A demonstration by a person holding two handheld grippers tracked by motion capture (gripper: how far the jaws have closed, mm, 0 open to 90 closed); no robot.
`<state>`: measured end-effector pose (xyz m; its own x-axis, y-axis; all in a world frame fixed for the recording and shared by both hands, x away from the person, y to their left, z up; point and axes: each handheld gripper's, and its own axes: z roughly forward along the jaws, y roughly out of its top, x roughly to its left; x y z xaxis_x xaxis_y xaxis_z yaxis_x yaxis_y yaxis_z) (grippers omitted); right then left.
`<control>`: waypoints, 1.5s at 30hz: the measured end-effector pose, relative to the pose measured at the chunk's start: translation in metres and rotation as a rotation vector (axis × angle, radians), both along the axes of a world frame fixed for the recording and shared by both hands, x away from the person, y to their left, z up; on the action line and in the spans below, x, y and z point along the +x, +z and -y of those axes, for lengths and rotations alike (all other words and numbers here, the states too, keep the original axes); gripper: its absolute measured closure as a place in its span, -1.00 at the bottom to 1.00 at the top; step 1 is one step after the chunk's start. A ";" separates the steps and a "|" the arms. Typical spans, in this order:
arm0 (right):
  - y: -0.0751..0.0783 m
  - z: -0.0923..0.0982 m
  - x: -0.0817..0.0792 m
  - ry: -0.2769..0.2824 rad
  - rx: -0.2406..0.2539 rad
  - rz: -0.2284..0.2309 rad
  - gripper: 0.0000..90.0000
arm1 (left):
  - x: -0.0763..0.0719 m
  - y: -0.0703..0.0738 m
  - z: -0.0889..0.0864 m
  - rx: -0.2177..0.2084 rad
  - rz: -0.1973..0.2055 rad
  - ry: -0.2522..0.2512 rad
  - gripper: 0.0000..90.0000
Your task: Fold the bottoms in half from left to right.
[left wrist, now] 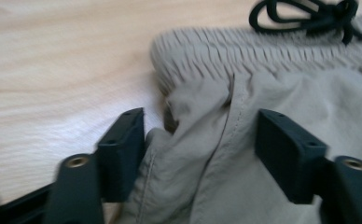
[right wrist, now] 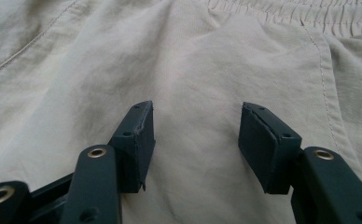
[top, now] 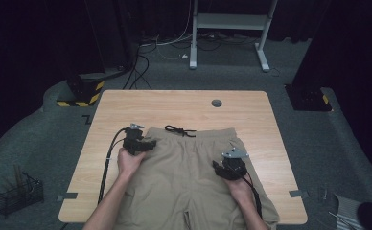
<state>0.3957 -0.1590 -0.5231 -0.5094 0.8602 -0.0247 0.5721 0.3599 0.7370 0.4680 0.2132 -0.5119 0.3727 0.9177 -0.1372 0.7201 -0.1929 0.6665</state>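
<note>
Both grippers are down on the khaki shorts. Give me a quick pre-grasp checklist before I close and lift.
1. Left gripper straddles cloth at the waistband corner: ok, a fold bunches between its open jaws.
2. Right gripper has cloth to pinch: not ok, the khaki shorts lie flat under its open jaws.
3. Black drawstring out of both jaws: ok.
4. Shorts supported by the table: not ok, the leg hems overhang the near edge.
5. Cables free of the cloth: cannot tell.

shorts [top: 189, 167]: matt beige cloth, creased | table [top: 184, 108]: smooth pale wood | drawstring [left wrist: 305, 16]: black cord
</note>
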 end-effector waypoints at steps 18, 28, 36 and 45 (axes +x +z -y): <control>0.004 -0.009 -0.033 0.021 -0.032 -0.023 -0.01 | -0.062 0.012 -0.011 -0.060 0.027 -0.137 0.93; 0.022 -0.040 -0.018 0.078 0.016 0.037 0.02 | -0.069 0.031 -0.013 -0.114 0.079 -0.145 0.93; 0.006 -0.078 -0.008 0.212 -0.027 -0.006 0.06 | -0.065 0.035 -0.020 -0.159 0.070 -0.134 0.93; 0.001 -0.086 -0.003 0.218 -0.015 -0.018 0.00 | -0.056 0.054 -0.019 -0.186 0.097 -0.148 0.93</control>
